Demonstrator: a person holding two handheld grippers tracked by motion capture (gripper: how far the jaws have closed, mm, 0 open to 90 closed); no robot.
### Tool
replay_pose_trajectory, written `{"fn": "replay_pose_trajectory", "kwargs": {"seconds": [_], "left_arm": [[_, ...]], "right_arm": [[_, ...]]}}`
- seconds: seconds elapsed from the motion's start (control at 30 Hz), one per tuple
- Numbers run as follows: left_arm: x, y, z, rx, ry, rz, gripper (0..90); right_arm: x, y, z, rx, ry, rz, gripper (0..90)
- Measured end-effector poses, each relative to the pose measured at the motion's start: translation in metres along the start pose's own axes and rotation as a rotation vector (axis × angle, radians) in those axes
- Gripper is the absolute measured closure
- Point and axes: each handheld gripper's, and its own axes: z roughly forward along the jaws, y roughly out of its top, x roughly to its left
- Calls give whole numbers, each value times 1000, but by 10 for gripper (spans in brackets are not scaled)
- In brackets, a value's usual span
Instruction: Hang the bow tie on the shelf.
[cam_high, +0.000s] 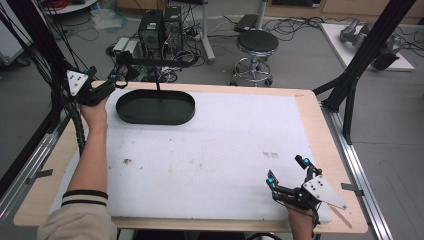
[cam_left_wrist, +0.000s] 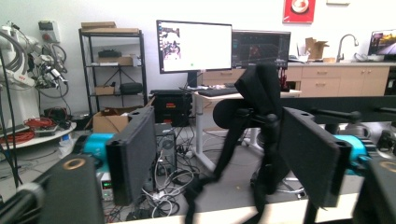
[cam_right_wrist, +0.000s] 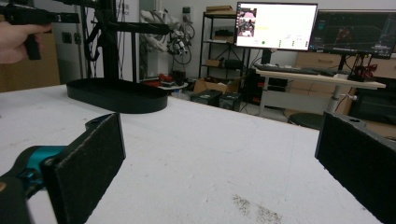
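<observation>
Beyond the tabletop (cam_high: 310, 107) with its white mat (cam_high: 215, 150), I see a round black stool (cam_high: 256, 43) on the floor and two computer towers (cam_high: 161, 27) amid tangled cables. Farther back stand two monitors (cam_left_wrist: 194, 45) on a desk — one bright, one dark — and a metal shelf (cam_left_wrist: 111, 70) with cardboard boxes.

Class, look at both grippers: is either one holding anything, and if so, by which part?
Nothing is held. The left gripper and the right gripper both stand open, with no object between their jaws.
</observation>
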Motion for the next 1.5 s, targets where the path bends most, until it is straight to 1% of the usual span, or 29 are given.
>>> {"fn": "replay_pose_trajectory", "kwargs": {"seconds": [0.03, 0.13, 0.23, 0.33, 0.4, 0.47, 0.57, 0.6, 0.67, 0.73, 0.87, 1.0, 1.07, 1.17, 1.27, 1.3, 1.33, 1.4, 1.47, 1.5], "left_arm": [[0, 2, -4, -5, 0, -7, 260], [-1, 8, -20, -21, -5, -24, 243], [-5, 15, -40, -40, -15, -32, 232], [-8, 22, -61, -61, -19, -25, 221], [-9, 26, -75, -60, -27, -26, 208], [-10, 29, -91, -56, -41, -39, 203], [-11, 30, -116, -56, -60, -49, 190], [-11, 30, -120, -48, -65, -49, 183], [-12, 29, -139, -47, -82, -56, 175], [-14, 28, -151, -47, -92, -63, 168], [-18, 24, -174, -40, -122, -77, 164], [-27, 17, -191, -18, -166, -76, 163], [-30, 12, -199, -8, -177, -75, 163], [-32, 6, -210, -1, -178, -76, 163], [-31, 1, -218, -9, -177, -100, 160], [-31, -1, -220, -8, -174, -102, 160], [-31, -4, -222, -8, -175, -103, 160], [-32, -10, -227, 2, -172, -93, 159], [-33, -17, -229, 11, -175, -91, 159], [-33, -19, -229, 25, -178, -91, 158]], "right_arm": [[0, 0, -1, 1, -2, 7, 6], [0, 0, -2, -7, -12, 7, 6], [-1, 0, -4, -14, -27, 5, 6], [-1, -2, -5, -11, -47, 2, 6], [-2, -3, -6, -7, -54, 3, 6], [-2, -4, -7, -7, -68, -3, 6], [-2, -3, -11, -27, -95, -5, 6], [-3, -2, -12, -36, -108, -13, 7], [-4, -1, -14, -38, -120, -3, 7], [-4, 0, -15, -44, -130, -5, 6], [-4, 2, -19, -48, -133, 4, 6], [-4, 4, -21, -61, -130, 34, 6], [-4, 5, -22, -53, -130, 47, 6], [-4, 7, -22, -43, -128, 59, 6], [-4, 7, -20, -28, -125, 51, 7], [-3, 7, -20, -21, -123, 56, 7], [-3, 8, -19, -18, -119, 52, 7], [-2, 9, -19, -10, -114, 51, 7], [-2, 9, -18, -5, -111, 59, 7], [-2, 9, -17, -1, -107, 60, 7]]}}
